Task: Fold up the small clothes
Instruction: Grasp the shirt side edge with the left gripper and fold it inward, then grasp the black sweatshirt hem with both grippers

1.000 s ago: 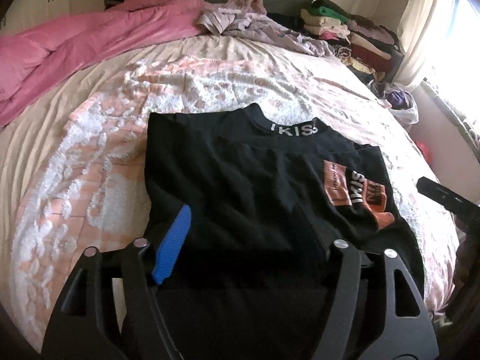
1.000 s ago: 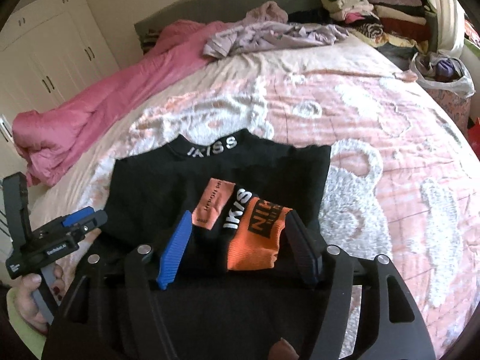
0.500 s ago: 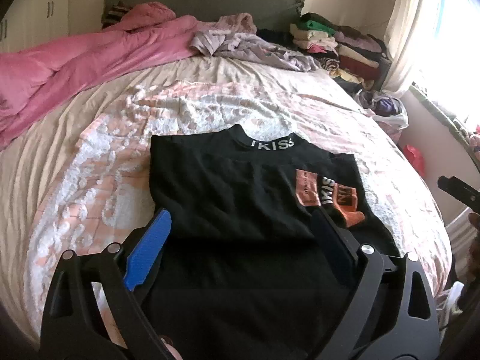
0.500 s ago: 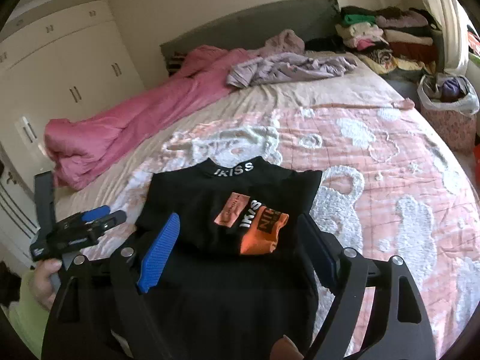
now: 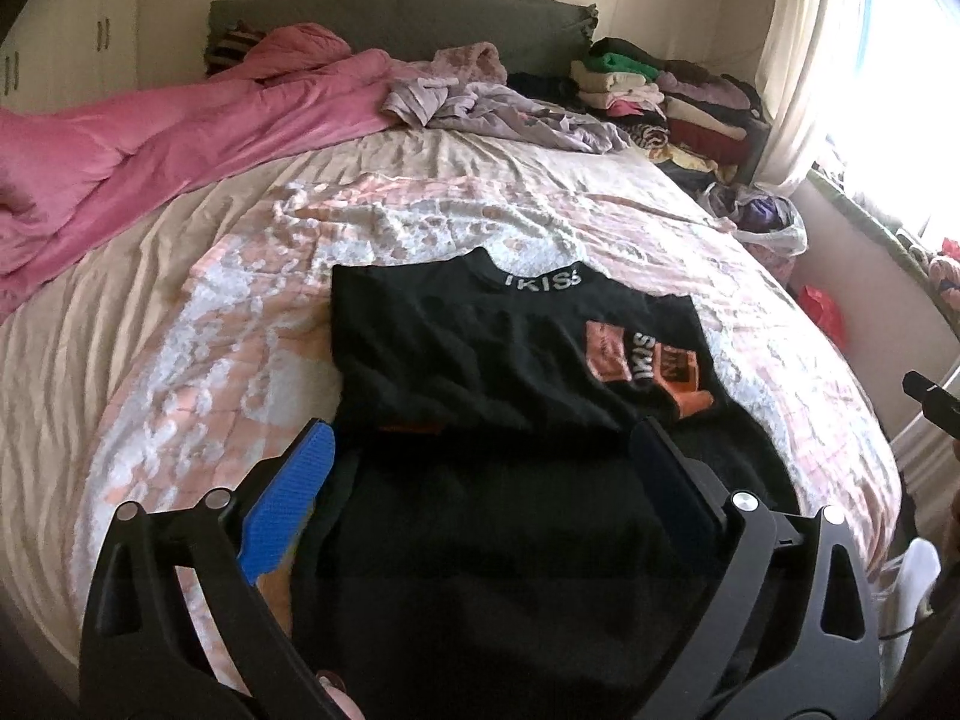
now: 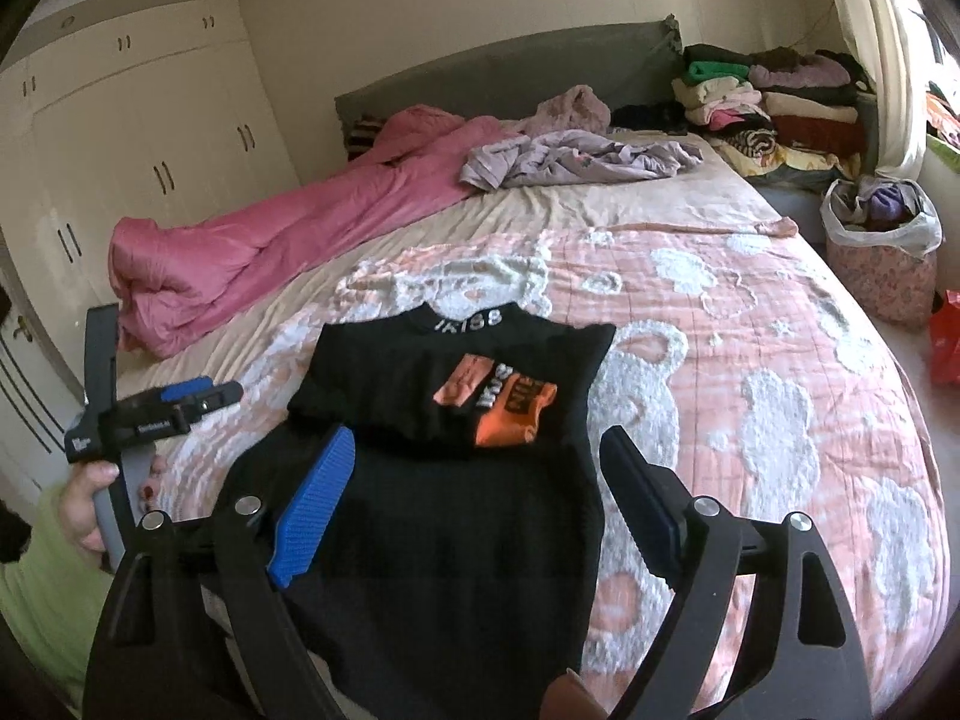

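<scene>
A black top [image 5: 480, 360] with a white-lettered collar and an orange print lies flat on the pink and white bedspread, sleeves folded onto its front; it also shows in the right wrist view [image 6: 432, 396]. My left gripper [image 5: 480, 480] is open and empty, raised above the top's lower half. My right gripper [image 6: 474, 486] is open and empty above the same lower half. The left gripper shows from the side in the right wrist view [image 6: 198, 399], left of the top. The right gripper's tip [image 5: 930, 402] shows at the right edge of the left wrist view.
A pink duvet [image 5: 150, 144] lies along the bed's left side. Lilac clothes [image 5: 492, 108] lie near the grey headboard [image 6: 510, 72]. Stacks of folded clothes [image 6: 774, 102] stand at the far right. A bag of clothes [image 6: 882, 240] stands beside the bed. White wardrobes [image 6: 138, 138] line the left wall.
Both grippers have pulled back and up from the top, away from the fabric. The right jaws have opened wider. The top lies still.
</scene>
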Demonstrator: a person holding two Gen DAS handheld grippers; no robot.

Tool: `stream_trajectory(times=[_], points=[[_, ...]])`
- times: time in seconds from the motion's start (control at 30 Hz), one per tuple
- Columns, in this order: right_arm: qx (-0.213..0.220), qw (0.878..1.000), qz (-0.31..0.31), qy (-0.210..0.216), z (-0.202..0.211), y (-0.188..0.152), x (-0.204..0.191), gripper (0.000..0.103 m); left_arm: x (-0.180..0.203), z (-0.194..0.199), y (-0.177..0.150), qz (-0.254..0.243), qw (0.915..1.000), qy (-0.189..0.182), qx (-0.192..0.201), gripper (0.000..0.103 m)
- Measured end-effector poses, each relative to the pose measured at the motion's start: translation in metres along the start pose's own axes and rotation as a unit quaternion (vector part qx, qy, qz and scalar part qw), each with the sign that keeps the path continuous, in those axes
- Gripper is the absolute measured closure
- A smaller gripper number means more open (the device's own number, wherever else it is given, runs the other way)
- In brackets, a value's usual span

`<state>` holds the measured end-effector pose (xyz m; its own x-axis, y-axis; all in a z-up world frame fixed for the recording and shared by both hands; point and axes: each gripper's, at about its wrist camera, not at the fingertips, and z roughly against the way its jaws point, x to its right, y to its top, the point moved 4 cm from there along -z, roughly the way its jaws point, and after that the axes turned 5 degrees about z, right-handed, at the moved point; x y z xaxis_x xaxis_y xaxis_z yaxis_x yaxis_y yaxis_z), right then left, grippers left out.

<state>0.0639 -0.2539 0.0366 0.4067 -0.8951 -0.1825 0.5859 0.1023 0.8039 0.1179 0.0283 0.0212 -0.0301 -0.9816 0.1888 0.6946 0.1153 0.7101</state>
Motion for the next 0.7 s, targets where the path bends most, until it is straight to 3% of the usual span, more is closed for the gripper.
stream_trajectory(times=[0.33, 0.7], points=[[-0.035, 0.999, -0.011, 0.000, -0.007, -0.042, -0.002, 0.020, -0.031, 0.008, -0.033, -0.009, 0.9996, 0.020, -0.017, 0.011], [-0.076, 0.997, -0.022, -0.004, -0.022, -0.083, 0.003, 0.020, -0.075, 0.007, -0.080, 0.005, 0.9973, 0.036, -0.064, 0.012]])
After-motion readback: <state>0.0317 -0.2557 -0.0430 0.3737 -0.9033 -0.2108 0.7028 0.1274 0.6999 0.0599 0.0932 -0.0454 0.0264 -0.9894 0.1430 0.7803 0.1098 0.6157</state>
